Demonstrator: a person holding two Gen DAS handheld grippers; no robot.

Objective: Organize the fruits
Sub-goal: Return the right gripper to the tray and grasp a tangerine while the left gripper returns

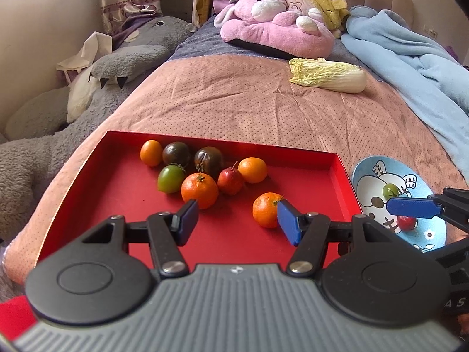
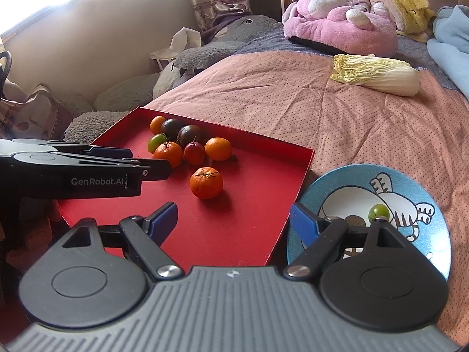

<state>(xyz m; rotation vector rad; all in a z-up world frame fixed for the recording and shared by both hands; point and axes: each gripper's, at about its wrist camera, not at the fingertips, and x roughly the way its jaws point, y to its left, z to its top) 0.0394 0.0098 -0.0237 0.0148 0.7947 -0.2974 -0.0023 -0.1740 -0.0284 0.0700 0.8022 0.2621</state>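
Both grippers empty, jaws wide, over the fruit tray.
Left gripper [image 1: 234,220] hangs over the red tray [image 1: 123,182], holding nothing; nearest mandarin [image 1: 265,209] sits by one pad, not gripped. Right gripper [image 2: 234,223] straddles tray edge and blue plate [image 2: 337,184]. Risk: a pad nudges round fruit, which rolls onto soft bedding.

Red tray [image 1: 123,176]: matt, smooth, looks like card. Plate [image 2: 433,182]: glazed ceramic look, speckled blue rim, printed cartoon. Mandarins [image 1: 265,209]: glossy, dimpled peel. 2 dark tomatoes [image 1: 208,158]: smooth, shiny skin. Bedspread [image 1: 234,99]: pink quilted cloth, dotted, creased. Blue blanket [image 1: 410,67]: soft fleece. Pink plush toy [image 1: 275,26]: fuzzy pile. Left gripper [image 1: 237,220]: matt black plastic links, bright metal rivets, blue matt pads [image 1: 288,223], ribbed grey body.
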